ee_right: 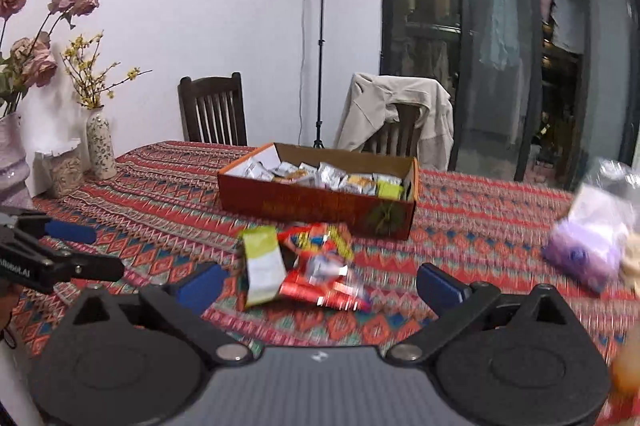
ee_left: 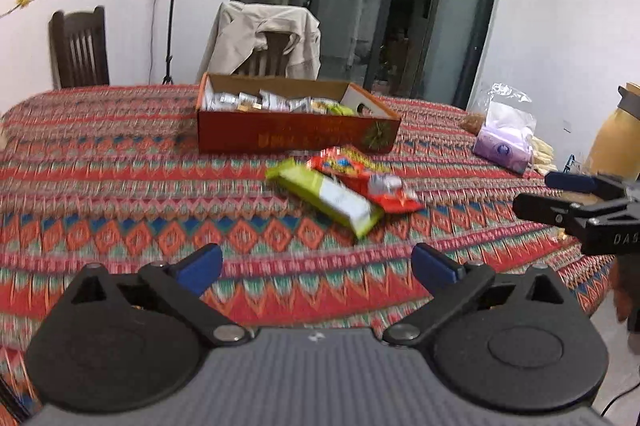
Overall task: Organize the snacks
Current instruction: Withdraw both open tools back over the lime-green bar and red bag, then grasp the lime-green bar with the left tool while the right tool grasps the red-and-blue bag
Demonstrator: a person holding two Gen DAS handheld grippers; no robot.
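Note:
A red cardboard box [ee_left: 296,135] holding several snack packets stands on the patterned tablecloth; it also shows in the right wrist view [ee_right: 316,207]. In front of it lie a green-and-white packet [ee_left: 326,197] [ee_right: 262,266] and red packets [ee_left: 368,181] [ee_right: 320,274], overlapping. My left gripper [ee_left: 316,266] is open and empty, hovering short of the packets; it also shows at the left edge of the right wrist view [ee_right: 96,252]. My right gripper [ee_right: 318,284] is open and empty, close above the packets; it also shows at the right in the left wrist view [ee_left: 532,193].
A purple tissue pack in a clear bag [ee_left: 504,141] [ee_right: 584,254] lies at the table's right. Vases with flowers [ee_right: 100,145] stand at the far left. Two wooden chairs [ee_right: 212,109], one draped with a beige jacket [ee_left: 264,37], stand behind the table. A light stand [ee_right: 320,37] stands by the wall.

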